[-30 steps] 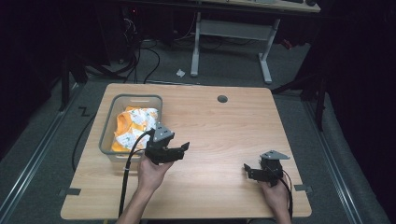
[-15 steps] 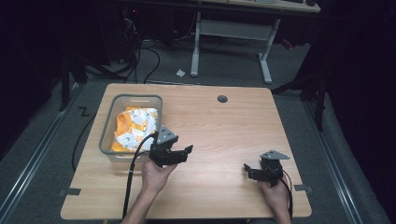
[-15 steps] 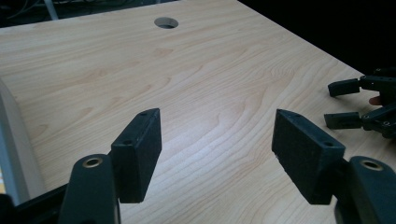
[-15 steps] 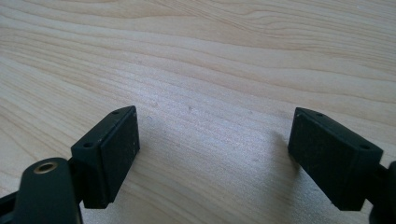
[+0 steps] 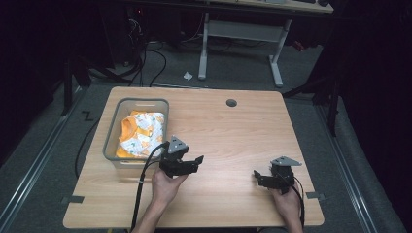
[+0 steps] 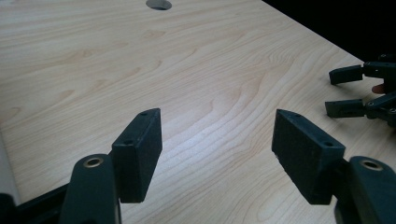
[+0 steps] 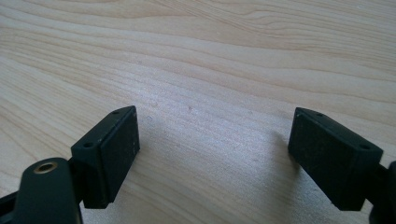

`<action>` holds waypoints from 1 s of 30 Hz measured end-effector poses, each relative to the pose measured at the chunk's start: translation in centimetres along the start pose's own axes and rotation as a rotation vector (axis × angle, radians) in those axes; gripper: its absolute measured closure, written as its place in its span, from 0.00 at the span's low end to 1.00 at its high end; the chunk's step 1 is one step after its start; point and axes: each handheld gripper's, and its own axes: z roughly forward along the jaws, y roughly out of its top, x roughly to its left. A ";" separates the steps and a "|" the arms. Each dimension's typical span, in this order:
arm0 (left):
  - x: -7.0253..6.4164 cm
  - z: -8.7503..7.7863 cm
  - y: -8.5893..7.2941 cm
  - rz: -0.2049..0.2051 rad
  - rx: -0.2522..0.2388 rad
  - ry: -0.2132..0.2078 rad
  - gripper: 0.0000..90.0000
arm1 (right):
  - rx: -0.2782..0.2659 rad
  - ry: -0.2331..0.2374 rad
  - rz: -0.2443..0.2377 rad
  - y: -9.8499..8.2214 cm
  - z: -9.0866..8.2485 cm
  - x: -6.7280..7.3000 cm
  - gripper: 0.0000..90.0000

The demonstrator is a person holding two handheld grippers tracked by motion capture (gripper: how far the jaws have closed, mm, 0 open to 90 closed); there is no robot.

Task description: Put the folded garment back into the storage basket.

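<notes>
My left gripper [image 5: 197, 162] hangs low over the wooden table [image 5: 228, 141], just right of the clear bin [image 5: 116, 127], and points right. Its jaws stand open with only bare wood between them [image 6: 217, 144]. An orange and white patterned cloth [image 5: 141, 133] lies bunched inside the bin. My right gripper [image 5: 257, 175] rests near the table's front right, open and pointing left, with nothing between its fingers [image 7: 212, 149]. In the left gripper view the right gripper [image 6: 343, 91] appears at the far right edge, jaws apart.
A round cable hole [image 5: 231, 103] sits near the table's far edge. Tape marks [image 5: 72, 199] lie at the front corners. A black cable [image 5: 141, 187] trails from the left gripper over the front edge. A desk frame [image 5: 240, 43] stands on the floor beyond.
My left hand and its gripper have sunk a little towards the table and drifted slightly right, away from the bin. The right gripper has stayed where it was.
</notes>
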 end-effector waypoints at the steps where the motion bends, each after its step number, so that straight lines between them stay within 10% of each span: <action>1: 0.0 0.1 -0.1 -0.003 0.002 -0.001 0.37 | 0.000 0.000 0.000 0.0 0.0 0.0 0.18; 30: 0.1 4.1 -3.1 -0.041 0.093 0.020 0.38 | 0.000 0.000 0.000 0.0 0.0 0.0 0.18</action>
